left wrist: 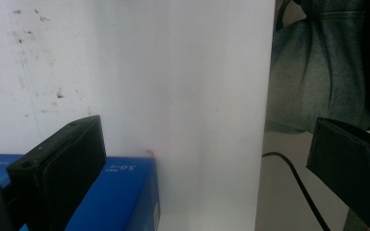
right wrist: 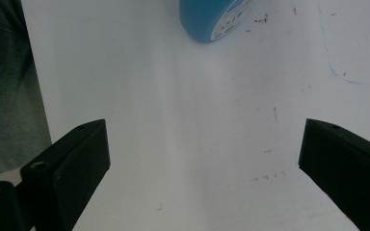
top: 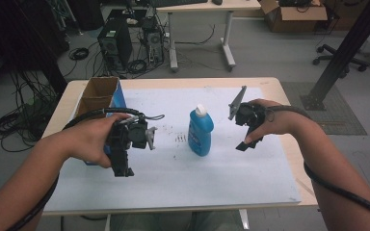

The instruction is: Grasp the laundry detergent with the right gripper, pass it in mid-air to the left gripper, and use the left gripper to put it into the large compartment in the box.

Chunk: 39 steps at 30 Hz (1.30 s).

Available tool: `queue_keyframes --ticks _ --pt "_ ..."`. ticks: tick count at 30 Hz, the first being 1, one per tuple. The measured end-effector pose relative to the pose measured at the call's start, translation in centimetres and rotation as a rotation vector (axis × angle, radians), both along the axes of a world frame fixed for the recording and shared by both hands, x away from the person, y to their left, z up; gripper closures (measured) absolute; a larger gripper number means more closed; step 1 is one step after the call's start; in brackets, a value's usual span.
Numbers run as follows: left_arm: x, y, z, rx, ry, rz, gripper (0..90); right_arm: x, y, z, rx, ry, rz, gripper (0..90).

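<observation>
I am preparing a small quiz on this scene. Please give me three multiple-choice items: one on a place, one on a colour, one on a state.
1. Where does the bottle stand?
A. between the two grippers
B. inside the cardboard box
C. on the floor

2. What colour is the bottle's cap?
A. red
B. white
C. black

3. How do the jaws of the right gripper stand?
A. shut on the bottle
B. shut on nothing
C. wide apart, holding nothing

Answers:
1 A, it stands upright on the white mat, left gripper on one side, right gripper on the other.
2 B, white above the blue body.
3 C, bare mat shows between them.
</observation>
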State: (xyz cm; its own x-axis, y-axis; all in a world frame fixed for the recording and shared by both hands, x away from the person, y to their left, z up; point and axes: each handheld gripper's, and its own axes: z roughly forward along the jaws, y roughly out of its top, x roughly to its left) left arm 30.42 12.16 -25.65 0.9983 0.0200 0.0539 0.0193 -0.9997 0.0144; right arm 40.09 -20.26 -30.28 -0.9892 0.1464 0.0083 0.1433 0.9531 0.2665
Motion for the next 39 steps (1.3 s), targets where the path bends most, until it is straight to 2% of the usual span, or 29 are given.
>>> queue_keyframes --ticks 7,12,18,22,25,30,39 --pt "0.1 0.0 -0.3 0.005 0.003 0.002 0.4 -0.4 -0.3 -0.5 0.023 0.006 0.000 3.9" --pt "0.1 0.0 -0.4 0.005 0.005 -0.002 0.4 -1.5 -0.5 -1.3 0.083 0.010 -0.019 3.7" --pt "0.2 0.0 -0.5 0.002 0.004 -0.005 0.4 -2.4 -0.3 -2.4 0.113 0.019 -0.027 3.8" --pt "0.1 0.1 -0.7 0.003 0.008 -0.009 0.5 -3.5 0.1 -3.5 0.161 0.014 -0.041 3.8" --pt "0.2 0.1 -0.8 0.005 0.009 -0.009 0.4 -3.9 0.3 -4.0 0.172 0.014 -0.047 3.8" --pt "0.1 0.0 -0.9 0.011 0.013 -0.013 0.4 -4.6 0.5 -4.9 0.205 0.000 -0.068 3.8" --pt "0.1 0.0 -0.9 0.016 0.015 -0.017 0.4 -5.1 0.5 -5.6 0.286 -0.054 -0.154 3.5"
